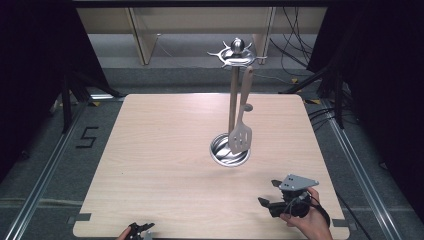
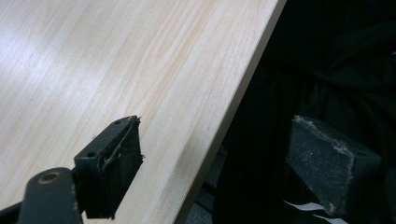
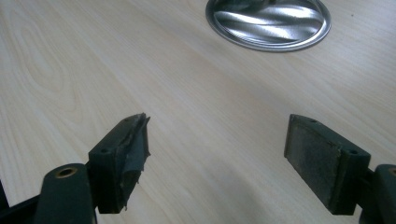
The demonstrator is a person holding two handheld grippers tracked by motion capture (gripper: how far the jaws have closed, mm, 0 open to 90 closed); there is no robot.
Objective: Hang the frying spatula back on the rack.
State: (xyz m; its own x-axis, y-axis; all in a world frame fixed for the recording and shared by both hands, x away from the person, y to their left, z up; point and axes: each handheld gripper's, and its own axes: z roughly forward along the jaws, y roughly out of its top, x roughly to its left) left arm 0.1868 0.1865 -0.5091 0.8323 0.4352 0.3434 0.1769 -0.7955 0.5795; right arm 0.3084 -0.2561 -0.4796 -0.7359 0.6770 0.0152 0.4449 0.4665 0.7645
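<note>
Wooden surface [image 1: 165, 165]; spatula [image 1: 240, 134] hangs on rack [image 1: 232, 112] ahead of right tongs [image 1: 267, 192] (both tongs released, left tongs [image 1: 142, 229] idle). Approach level, grip the handle squarely.

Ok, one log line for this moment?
left hand-held gripper open, table edge | right hand-held gripper open, empty | spatula hanging on rack

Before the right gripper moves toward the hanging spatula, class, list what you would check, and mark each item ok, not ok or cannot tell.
1. Right gripper jaws open and empty: ok.
2. Left gripper jaws open and empty, at the table's near edge: ok.
3. Spatula hangs from the rack: ok.
4. Rack upright on its round metal base: ok.
5. Bare table between right gripper and base: ok.
6. How firmly the spatula sits on its hook: cannot tell.
</note>
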